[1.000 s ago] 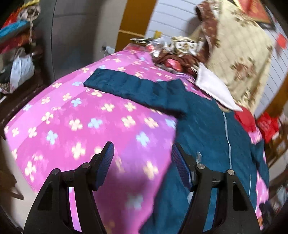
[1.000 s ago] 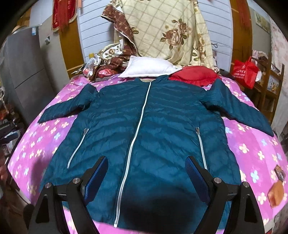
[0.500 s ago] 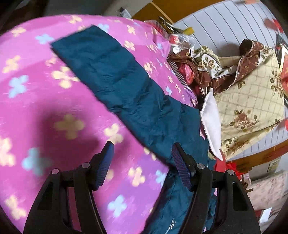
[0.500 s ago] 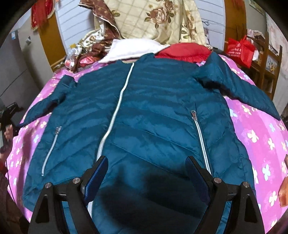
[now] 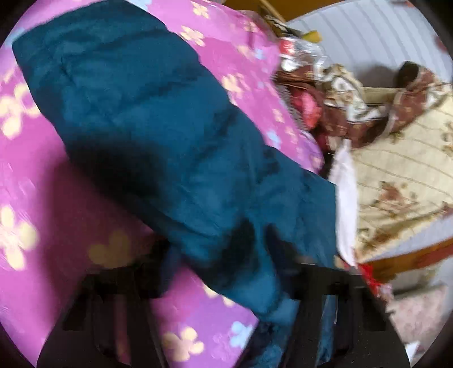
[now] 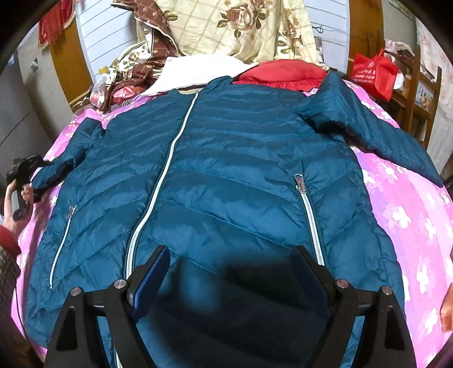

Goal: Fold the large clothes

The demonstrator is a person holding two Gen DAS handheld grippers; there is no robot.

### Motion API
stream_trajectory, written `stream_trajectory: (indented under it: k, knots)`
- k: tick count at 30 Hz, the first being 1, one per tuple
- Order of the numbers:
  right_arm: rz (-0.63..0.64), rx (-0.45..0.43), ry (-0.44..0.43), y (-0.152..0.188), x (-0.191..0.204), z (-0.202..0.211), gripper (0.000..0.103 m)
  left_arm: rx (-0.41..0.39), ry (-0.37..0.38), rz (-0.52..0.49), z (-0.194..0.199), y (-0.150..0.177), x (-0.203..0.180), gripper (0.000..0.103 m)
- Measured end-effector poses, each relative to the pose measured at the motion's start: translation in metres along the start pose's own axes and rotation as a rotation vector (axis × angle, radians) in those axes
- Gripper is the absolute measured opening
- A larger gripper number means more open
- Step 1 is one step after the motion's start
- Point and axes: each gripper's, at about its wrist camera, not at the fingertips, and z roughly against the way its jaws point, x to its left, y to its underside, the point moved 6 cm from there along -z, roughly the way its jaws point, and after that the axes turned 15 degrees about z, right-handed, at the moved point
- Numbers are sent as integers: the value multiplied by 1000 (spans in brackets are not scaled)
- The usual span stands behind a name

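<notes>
A teal quilted jacket (image 6: 226, 181) lies front up on a pink flowered bedspread (image 6: 410, 215), white zipper down the middle and both sleeves spread out. My right gripper (image 6: 232, 271) is open just above the jacket's lower front. In the left wrist view, which is blurred, my left gripper (image 5: 218, 263) is open with the jacket's left sleeve (image 5: 158, 136) lying between and ahead of its fingers. In the right wrist view the left gripper (image 6: 22, 175) shows at the cuff of that sleeve (image 6: 59, 164).
A cream flowered quilt (image 6: 232, 25), a white pillow (image 6: 195, 70) and a red cushion (image 6: 280, 72) are piled at the head of the bed. A red bag (image 6: 373, 72) sits on a wooden chair at the right. Brown bedding (image 5: 339, 113) lies beyond the sleeve.
My left gripper has moved down and in close over the left sleeve. My right gripper has lowered and moved forward over the jacket's lower front.
</notes>
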Motion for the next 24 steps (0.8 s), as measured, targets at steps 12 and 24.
stream_trajectory:
  k: [12, 24]
  knots:
    - [-42, -99, 39, 17, -41, 47, 85, -208, 71, -624, 113, 140, -196, 7]
    - [-273, -162, 91, 65, -134, 115, 85, 89, -137, -1164, 2, 450, -152, 18]
